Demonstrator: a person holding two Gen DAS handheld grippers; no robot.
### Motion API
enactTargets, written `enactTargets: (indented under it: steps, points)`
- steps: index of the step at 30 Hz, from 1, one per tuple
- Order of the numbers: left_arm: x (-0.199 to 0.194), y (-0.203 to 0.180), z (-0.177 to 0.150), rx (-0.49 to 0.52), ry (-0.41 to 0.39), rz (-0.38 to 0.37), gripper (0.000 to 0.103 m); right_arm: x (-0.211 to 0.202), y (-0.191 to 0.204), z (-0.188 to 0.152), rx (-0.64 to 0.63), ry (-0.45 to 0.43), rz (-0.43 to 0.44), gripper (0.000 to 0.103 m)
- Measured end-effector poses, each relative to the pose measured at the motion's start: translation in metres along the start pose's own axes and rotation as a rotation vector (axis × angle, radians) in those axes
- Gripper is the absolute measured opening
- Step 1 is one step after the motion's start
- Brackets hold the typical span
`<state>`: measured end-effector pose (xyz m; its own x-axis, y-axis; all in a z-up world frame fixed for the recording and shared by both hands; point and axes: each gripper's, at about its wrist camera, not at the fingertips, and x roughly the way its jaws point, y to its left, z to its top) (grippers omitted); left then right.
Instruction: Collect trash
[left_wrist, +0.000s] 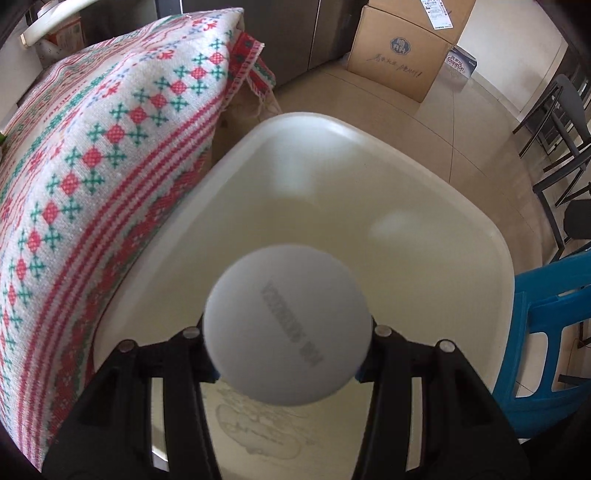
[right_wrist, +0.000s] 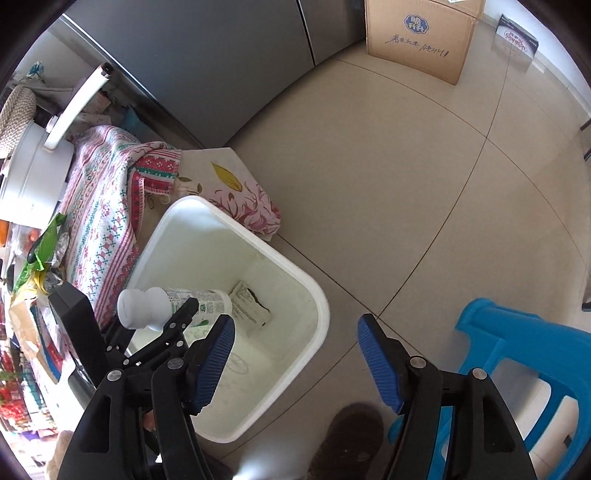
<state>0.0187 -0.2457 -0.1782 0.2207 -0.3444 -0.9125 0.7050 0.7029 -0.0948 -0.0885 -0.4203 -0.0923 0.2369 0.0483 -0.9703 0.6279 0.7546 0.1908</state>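
Observation:
A white plastic bottle (left_wrist: 288, 325) fills the left wrist view end-on, and my left gripper (left_wrist: 288, 369) is shut on its sides. It hangs over the open white trash bin (left_wrist: 369, 129). In the right wrist view the same bottle (right_wrist: 166, 306) lies sideways in the left gripper (right_wrist: 181, 317) above the bin (right_wrist: 321, 299). A crumpled wrapper (right_wrist: 251, 306) lies on the bin's floor. My right gripper (right_wrist: 295, 354) is open with nothing between its blue pads (right_wrist: 216, 358), hovering over the bin's near corner and the floor.
A table under a red-and-green patterned cloth (left_wrist: 92, 177) stands tight against the bin's left side. A blue plastic stool (right_wrist: 517, 362) stands right of the bin. A cardboard box (right_wrist: 417, 37) and a grey cabinet (right_wrist: 221, 55) are farther back. A shoe (right_wrist: 351, 435) is near the bottom edge.

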Motion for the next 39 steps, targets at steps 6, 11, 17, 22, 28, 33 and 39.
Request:
enactTargets:
  steps: [6, 11, 17, 22, 28, 33, 39]
  points:
    - [0.01, 0.0, -0.003, -0.003, 0.046, 0.017, 0.051, 0.002, -0.001, 0.0, -0.007, 0.006, -0.027, 0.071]
    - [0.005, -0.005, -0.005, 0.007, 0.06, 0.021, 0.051, 0.001, -0.005, -0.001, -0.003, 0.005, -0.035, 0.072]
    - [-0.038, -0.003, 0.002, -0.023, 0.011, 0.016, 0.084, -0.005, -0.004, -0.001, -0.007, -0.015, -0.03, 0.076]
    - [-0.09, 0.026, -0.009, -0.07, -0.044, 0.018, 0.092, -0.015, 0.006, -0.002, -0.031, -0.056, -0.031, 0.076]
    - [-0.149, 0.073, -0.036, -0.158, -0.119, 0.057, 0.095, -0.032, 0.032, -0.007, -0.099, -0.11, 0.004, 0.077]
    - [-0.176, 0.099, -0.043, -0.216, -0.177, 0.119, 0.097, -0.042, 0.058, -0.015, -0.152, -0.151, 0.039, 0.078]
    - [-0.208, 0.152, -0.065, -0.33, -0.224, 0.148, 0.098, -0.051, 0.099, -0.025, -0.232, -0.197, 0.073, 0.08]
